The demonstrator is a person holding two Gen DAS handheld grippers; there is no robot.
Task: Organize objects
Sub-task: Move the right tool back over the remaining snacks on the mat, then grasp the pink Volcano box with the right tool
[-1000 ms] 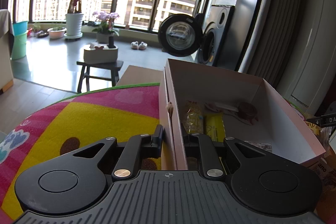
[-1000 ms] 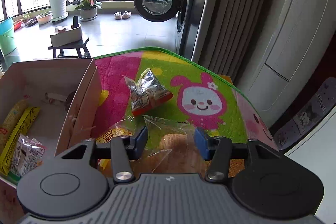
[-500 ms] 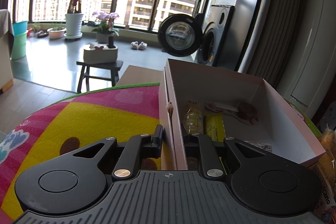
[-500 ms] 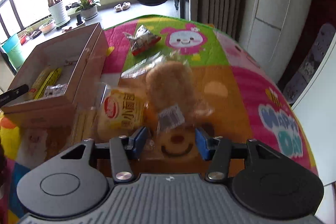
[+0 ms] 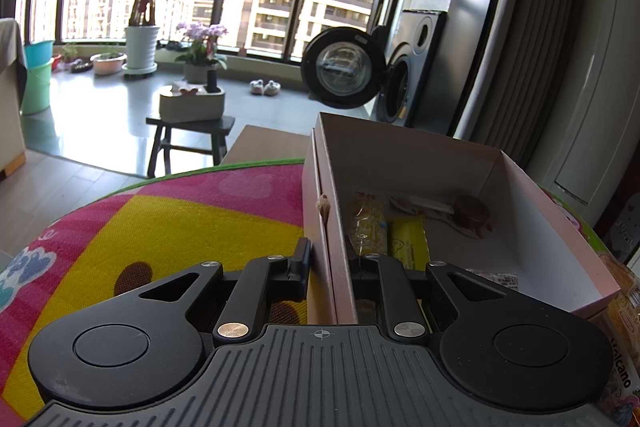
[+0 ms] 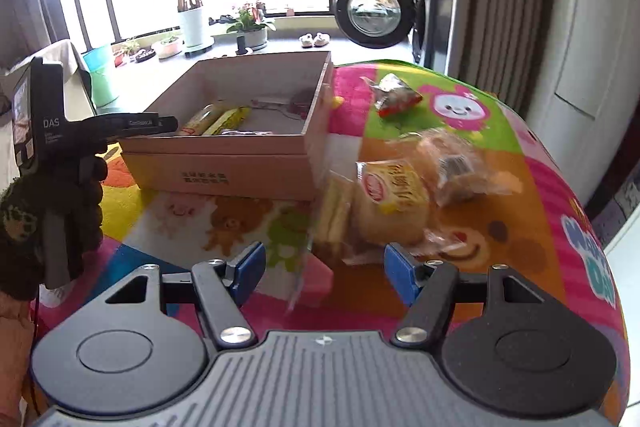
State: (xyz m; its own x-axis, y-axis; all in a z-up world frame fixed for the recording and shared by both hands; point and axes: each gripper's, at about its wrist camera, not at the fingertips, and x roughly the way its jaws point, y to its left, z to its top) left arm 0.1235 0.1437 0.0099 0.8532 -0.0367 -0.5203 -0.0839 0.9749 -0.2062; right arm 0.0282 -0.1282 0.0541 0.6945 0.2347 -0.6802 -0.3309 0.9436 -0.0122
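Note:
A pink cardboard box stands on the colourful mat, and my left gripper is shut on its left side wall. Inside lie yellow snack packets, a dark red round item and a white-labelled packet. In the right wrist view the box stands at centre left, with the left gripper at its near left corner, held by a gloved hand. My right gripper is open with nothing gripped. Just ahead of it lie a yellow bun packet, a clear bread packet and a pale stick packet, all blurred.
A red-and-clear snack packet lies on the mat beyond the pile, right of the box. The table edge curves away at the right. A washing machine and potted plants stand by the windows. A dark stool stands beyond the table.
My right gripper has drawn back and swung left, so the box and the left gripper have come into its view and the packets lie farther ahead. The left gripper has stayed put.

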